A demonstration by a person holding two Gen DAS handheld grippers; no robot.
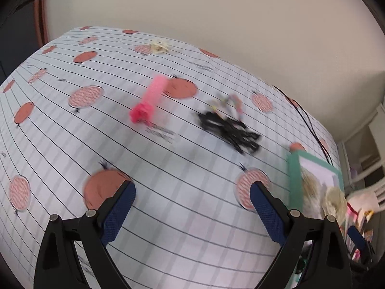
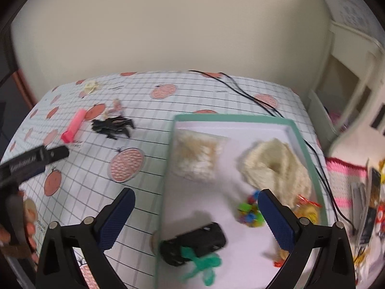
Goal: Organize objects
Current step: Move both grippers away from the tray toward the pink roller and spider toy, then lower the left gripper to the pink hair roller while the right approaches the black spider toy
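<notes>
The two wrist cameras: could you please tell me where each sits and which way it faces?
Left wrist: on the left claw, open, facing the tablecloth and pink clip.
Right wrist: on the right claw, open, over the green-rimmed tray; a hand at left.
Shared: pink clip, black bundle, tray.

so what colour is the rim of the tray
Mint green rim around a white inside, clearest in the right wrist view.

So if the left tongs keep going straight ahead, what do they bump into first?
Probably the bare tablecloth first; beyond it, the black tangle lies nearest that line. Blur makes depth unclear.
</notes>
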